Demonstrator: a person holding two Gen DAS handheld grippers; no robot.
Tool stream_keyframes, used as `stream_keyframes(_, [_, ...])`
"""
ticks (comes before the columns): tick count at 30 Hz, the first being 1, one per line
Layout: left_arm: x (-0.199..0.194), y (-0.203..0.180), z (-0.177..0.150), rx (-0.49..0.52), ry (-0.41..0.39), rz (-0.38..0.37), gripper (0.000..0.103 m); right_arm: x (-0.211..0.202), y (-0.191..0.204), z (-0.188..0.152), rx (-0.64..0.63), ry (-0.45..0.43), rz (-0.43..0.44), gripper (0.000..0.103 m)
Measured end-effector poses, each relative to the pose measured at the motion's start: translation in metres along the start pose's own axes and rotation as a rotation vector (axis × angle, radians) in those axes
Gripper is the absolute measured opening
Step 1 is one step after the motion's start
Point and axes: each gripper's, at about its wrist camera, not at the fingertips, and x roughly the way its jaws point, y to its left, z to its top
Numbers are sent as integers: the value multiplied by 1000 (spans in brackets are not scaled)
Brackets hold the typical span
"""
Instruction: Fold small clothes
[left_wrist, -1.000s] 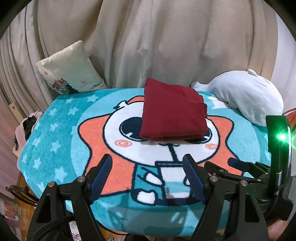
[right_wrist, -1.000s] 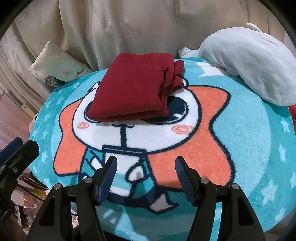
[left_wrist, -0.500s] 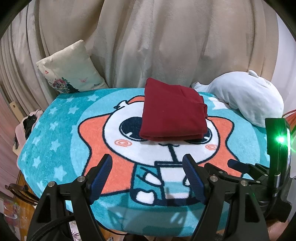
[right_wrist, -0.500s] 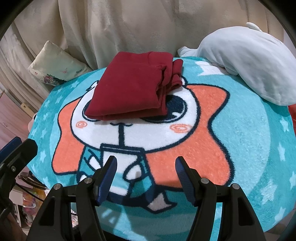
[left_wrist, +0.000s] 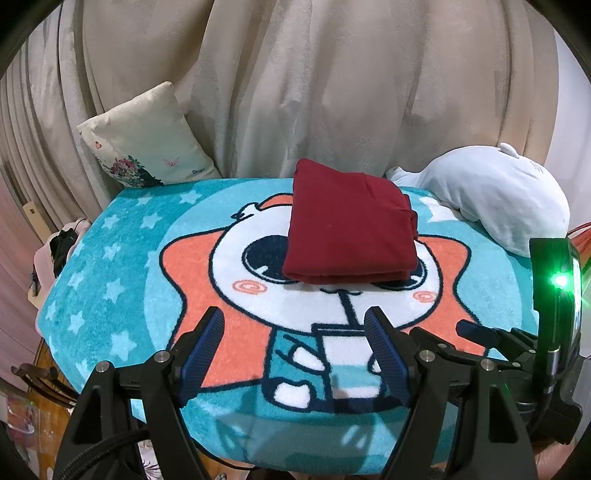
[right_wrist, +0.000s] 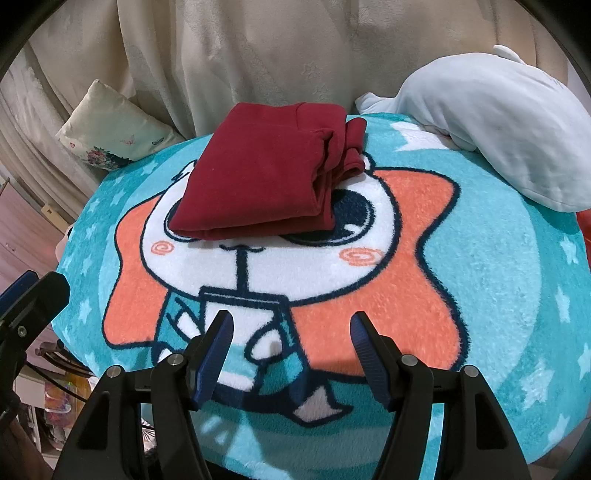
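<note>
A dark red garment (left_wrist: 349, 225) lies folded into a neat rectangle on the far middle of the teal cartoon blanket (left_wrist: 122, 266). It also shows in the right wrist view (right_wrist: 266, 173), with its layered folded edges on the right side. My left gripper (left_wrist: 295, 350) is open and empty, held over the blanket's near edge, well short of the garment. My right gripper (right_wrist: 291, 347) is open and empty too, also near the front edge. The right gripper's body with a green light (left_wrist: 557, 295) shows at the right of the left wrist view.
A cream floral cushion (left_wrist: 144, 147) leans at the back left against beige curtains (left_wrist: 314, 81). A white plush pillow (left_wrist: 495, 199) lies at the back right, also in the right wrist view (right_wrist: 491, 122). The blanket drops off at the left edge, with clutter (left_wrist: 59, 247) beyond it.
Both grippers have drawn back slightly from the garment and stay open. The folded garment has not moved.
</note>
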Motion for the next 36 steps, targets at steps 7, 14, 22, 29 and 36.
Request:
stream_keyframes(7, [0, 1, 0, 3, -2, -1, 77, 2, -1, -1, -20, -4, -17, 70])
stream_keyframes(14, [-3, 4, -4, -25, -21, 9, 77, -17, 17, 1, -171, -135, -233, 70])
stream_keyframes(22, [-9, 0, -5, -21, -45, 19, 77, -24, 15, 1, -177, -159, -269, 71])
stream_keyframes(29, [-23, 7, -4, -50, -123, 86, 78, -25, 17, -1, -176, -159, -271, 71])
stream_keyframes(36, [-58, 10, -2, -55, -316, 166, 100, -29, 20, -4, -176, -170, -269, 71])
